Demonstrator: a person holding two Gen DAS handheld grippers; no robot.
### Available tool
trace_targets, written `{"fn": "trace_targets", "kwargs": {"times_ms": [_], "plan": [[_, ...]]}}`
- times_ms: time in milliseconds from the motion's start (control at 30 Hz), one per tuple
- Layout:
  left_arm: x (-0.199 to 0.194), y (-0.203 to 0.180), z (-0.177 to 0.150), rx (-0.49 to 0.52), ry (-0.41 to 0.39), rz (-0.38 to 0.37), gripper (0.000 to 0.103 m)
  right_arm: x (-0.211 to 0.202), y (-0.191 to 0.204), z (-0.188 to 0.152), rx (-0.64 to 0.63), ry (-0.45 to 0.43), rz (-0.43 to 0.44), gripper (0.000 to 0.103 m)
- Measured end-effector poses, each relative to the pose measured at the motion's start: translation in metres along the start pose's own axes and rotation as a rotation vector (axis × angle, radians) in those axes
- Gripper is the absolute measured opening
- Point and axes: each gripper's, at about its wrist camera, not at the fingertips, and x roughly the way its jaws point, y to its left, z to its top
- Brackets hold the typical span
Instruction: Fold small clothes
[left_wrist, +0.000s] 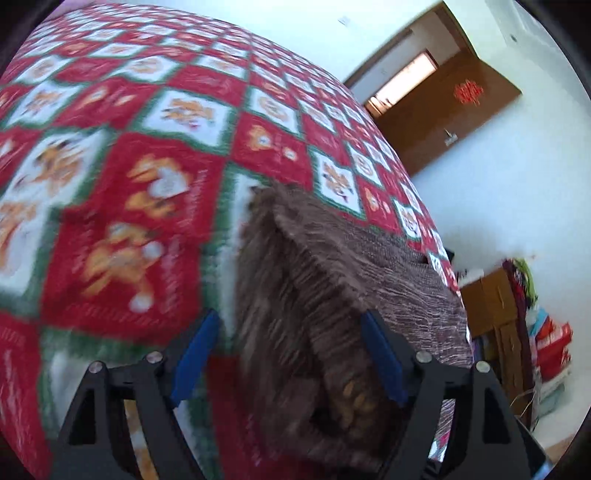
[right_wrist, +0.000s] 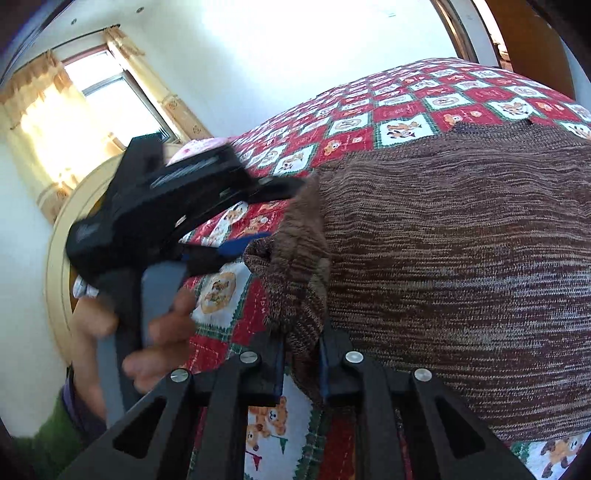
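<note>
From the left wrist view, the left tongs (left_wrist: 288, 334) stand wide apart, with blue pads on black arms. A brown and white speckled knitted sweater (left_wrist: 314, 295) lies between them. The pads do not press on it. A raised fold of the knit runs from near the tongs up and away toward the far side of the bed, and the rest spreads flat off to the right. This part is blurred, so I cannot tell which end is the neck. The sweater lies on a red, white and green checked bedspread with little orange cartoon animals (left_wrist: 147, 147). It is near the right edge of the bed. Past the bed are a brown wooden door (left_wrist: 443, 107) and a pile of bright things on the floor (left_wrist: 543, 332).

From the right wrist view, the right tongs (right_wrist: 302, 354) are pinched together on a bunched corner of the sweater (right_wrist: 461, 277). The big flat part fills the right side, and its knit stripes run across the picture from left to right. The bunched bit sticks up from the tongs toward the left tongs (right_wrist: 258, 210). A hand (right_wrist: 162, 332) holds their grey handle. Behind it are a window with yellow curtains (right_wrist: 81, 103) and a pale wooden headboard (right_wrist: 62, 240).
</note>
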Motion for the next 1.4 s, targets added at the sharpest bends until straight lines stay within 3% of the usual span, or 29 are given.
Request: {"fn": "trace_targets", "kwargs": {"times_ms": [133, 267, 333, 367, 400, 433, 533, 667, 833, 933, 1100, 1400], "plan": [[0.013, -0.004, 0.009, -0.004, 0.041, -0.053, 0.081, 0.003, 0.009, -0.002, -0.059, 0.003, -0.03, 0.015], [0.005, 0.011, 0.011, -0.101, 0.023, -0.165, 0.081, 0.005, 0.006, -0.003, -0.056, 0.011, -0.028, 0.015], [0.007, 0.011, 0.01, -0.085, 0.025, -0.132, 0.078, 0.007, 0.003, -0.003, -0.045, 0.016, -0.024, 0.015], [0.009, 0.007, 0.008, -0.049, 0.026, -0.106, 0.073, 0.007, 0.003, -0.003, -0.043, 0.017, -0.023, 0.015], [0.01, -0.001, 0.006, 0.013, 0.022, -0.059, 0.056, 0.007, 0.003, -0.003, -0.043, 0.016, -0.023, 0.015], [0.012, -0.008, 0.004, 0.067, 0.022, -0.022, 0.032, 0.007, 0.003, -0.003, -0.044, 0.014, -0.025, 0.015], [0.017, -0.005, 0.004, 0.059, 0.025, -0.008, 0.014, 0.008, 0.004, -0.003, -0.045, 0.011, -0.032, 0.015], [0.014, -0.002, 0.008, 0.012, 0.015, -0.014, 0.012, 0.001, -0.001, -0.002, 0.006, -0.006, -0.002, 0.015], [0.0, -0.04, 0.01, 0.085, -0.029, -0.019, 0.011, -0.03, -0.016, 0.008, 0.124, -0.081, 0.064, 0.015], [-0.004, -0.085, 0.008, 0.18, -0.046, -0.053, 0.011, -0.055, -0.029, 0.009, 0.187, -0.133, 0.067, 0.015], [0.015, -0.145, -0.007, 0.309, -0.025, -0.066, 0.011, -0.09, -0.056, 0.007, 0.256, -0.193, 0.018, 0.015], [0.079, -0.224, -0.039, 0.403, 0.061, -0.106, 0.009, -0.147, -0.112, -0.008, 0.376, -0.254, -0.116, 0.015]]}}
